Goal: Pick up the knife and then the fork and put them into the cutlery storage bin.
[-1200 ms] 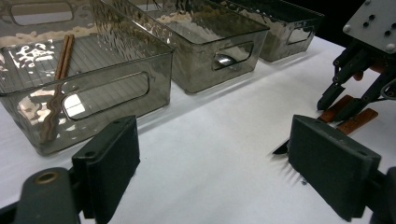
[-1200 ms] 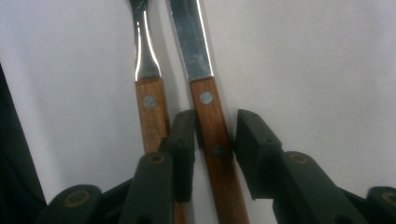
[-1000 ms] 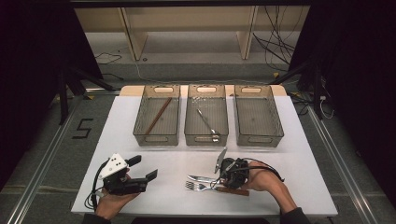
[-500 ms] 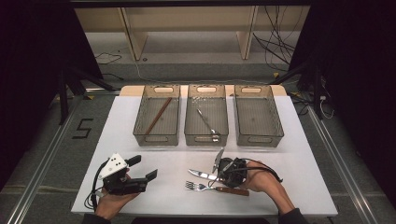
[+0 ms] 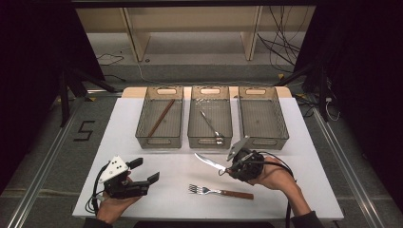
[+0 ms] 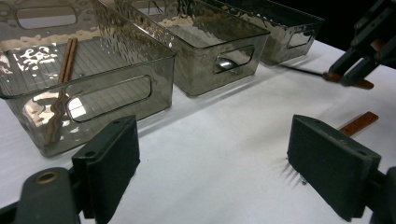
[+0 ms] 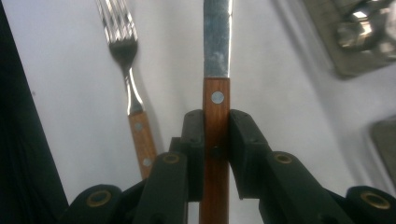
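Knife with a wooden handle sits clamped by that handle in the right gripper, jaws pressed against both its sides, blade pointing out to the left, lifted off the table. It hangs just in front of the middle bin, which holds a spoon. Nearer the person than the knife, a fork lies flat on the table. The left gripper rests left of the fork, jaws wide apart and empty. Chopsticks lie in the bin left of the middle one.
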`<state>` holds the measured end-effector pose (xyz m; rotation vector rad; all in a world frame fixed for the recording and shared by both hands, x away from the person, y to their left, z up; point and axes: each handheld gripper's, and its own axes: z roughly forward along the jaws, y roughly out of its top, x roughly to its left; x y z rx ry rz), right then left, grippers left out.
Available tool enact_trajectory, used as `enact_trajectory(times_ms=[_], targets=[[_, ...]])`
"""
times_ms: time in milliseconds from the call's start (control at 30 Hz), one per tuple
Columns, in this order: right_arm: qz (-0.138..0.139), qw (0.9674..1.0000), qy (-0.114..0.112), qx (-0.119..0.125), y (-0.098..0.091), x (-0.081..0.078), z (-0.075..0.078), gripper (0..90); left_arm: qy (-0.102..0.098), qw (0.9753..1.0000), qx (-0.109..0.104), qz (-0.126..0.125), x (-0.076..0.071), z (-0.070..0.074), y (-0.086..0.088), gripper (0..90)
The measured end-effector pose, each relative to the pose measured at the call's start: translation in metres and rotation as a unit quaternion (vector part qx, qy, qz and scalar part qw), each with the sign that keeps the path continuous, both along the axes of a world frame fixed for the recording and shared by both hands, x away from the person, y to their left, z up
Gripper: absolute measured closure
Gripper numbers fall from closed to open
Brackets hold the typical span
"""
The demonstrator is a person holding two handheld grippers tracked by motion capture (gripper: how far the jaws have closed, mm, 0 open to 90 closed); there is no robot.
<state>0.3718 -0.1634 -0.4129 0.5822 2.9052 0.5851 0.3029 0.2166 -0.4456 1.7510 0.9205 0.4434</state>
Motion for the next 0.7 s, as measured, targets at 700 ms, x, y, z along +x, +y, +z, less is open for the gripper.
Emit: enact_trajectory(times_ms=[700], targets=[[-0.177,0.9786,-0.049,0.092,-0.065,0.059,0.046,77.2,-0.002,1.0,-0.007,-0.001,0.0,0.0,0.001,16.3]])
